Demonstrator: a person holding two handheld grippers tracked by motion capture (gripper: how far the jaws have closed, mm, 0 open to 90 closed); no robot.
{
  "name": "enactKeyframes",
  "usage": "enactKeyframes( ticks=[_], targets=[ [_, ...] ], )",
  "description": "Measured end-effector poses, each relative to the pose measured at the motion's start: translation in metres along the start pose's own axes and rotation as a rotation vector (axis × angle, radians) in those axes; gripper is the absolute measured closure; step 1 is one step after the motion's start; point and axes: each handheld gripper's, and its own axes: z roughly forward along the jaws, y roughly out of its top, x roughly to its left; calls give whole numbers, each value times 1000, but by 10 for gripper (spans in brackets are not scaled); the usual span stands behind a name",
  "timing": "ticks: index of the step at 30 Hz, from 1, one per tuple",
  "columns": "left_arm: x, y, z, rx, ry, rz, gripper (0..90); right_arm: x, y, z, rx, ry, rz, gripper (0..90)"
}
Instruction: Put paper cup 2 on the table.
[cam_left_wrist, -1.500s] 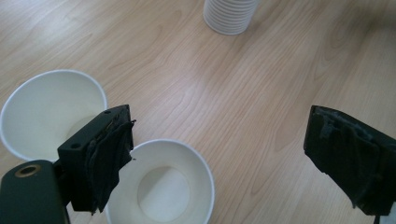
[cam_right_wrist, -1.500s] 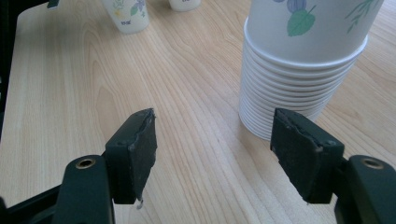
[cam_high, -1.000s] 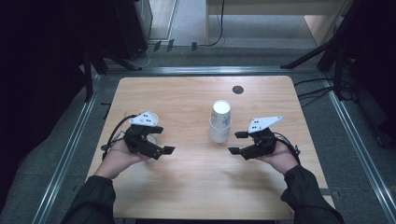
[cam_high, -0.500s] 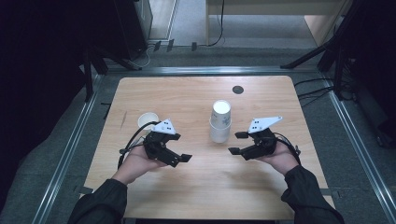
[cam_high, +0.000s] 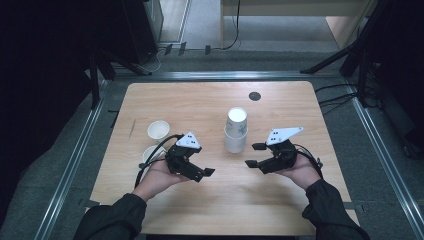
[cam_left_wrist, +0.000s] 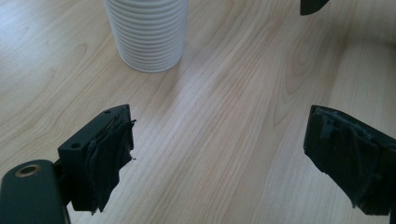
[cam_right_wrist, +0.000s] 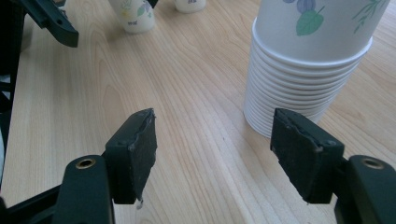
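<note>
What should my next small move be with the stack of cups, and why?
Probably ease the left gripper forward toward the stack of paper cups to take off the top cup. Its jaws stand open with nothing between them, two single cups already sit on the table to the left, and the right gripper, also open, waits beside the base of the stack.

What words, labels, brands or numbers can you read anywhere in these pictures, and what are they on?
None can be read.
Cup stack: a printed leaf and flower pattern, no lettering.
Two single cups: the same kind of print, too small and blurred to show any letters.
Grey plates on the tools: dark dots, no writing.
Table: bare wood with a dark round spot, unmarked.
</note>
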Motion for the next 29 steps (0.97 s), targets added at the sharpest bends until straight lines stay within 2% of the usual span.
enactKeyframes(
  ticks=[8,29],
  targets=[
    [-1,-1,4,1,14,12,86,4,-2,-2,-5,1,1,318],
    [0,-2,5,2,23,16,86,4,-4,-1,-14,0,-4,318]
  ],
)
